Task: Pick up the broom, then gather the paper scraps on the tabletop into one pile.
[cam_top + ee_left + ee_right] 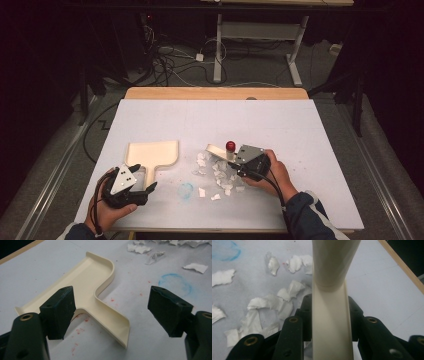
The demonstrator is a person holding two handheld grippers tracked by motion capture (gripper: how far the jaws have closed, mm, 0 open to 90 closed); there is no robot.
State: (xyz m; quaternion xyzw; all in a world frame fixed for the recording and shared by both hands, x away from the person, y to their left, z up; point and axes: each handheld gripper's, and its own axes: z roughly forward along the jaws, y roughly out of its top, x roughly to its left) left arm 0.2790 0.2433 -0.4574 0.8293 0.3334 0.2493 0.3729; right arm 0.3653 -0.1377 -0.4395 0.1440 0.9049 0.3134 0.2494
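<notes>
Right gripper (234, 161) clamped on the handle of a cream brush (331, 315), jaws pressed against both sides of the handle in the right gripper view. Held low over the scraps (220, 175) at mid-table, handle running straight out between the jaws, wider cream part beyond them. In the high view, brush (216, 149) tilted up and to the left of the gripper, just above the scraps, with a red knob (230, 145) beside it, at the gripper's front. Scraps of white paper (274, 302) strewn left of the brush on the table (300, 130), some right under the jaws, others farther out toward a blue ring (229, 252) drawn on the surface.

Left gripper (142, 186) wide open, nothing between the jaws. Hovering near the table's front left, just short of the dustpan (152, 155). In the left gripper view, dustpan (92, 287) lying flat on the table, its handle end pointing toward the gripper and ending in the gap between the jaws, not touched by either one. Pan's wide part farther away, toward the table's far side. Red specks on the table around the handle. Blue ring (175, 282) right of the dustpan, a few scraps (140, 248) beyond it.

Dustpan and brush well apart, with the blue ring (186, 191) nearer the front edge.
</notes>
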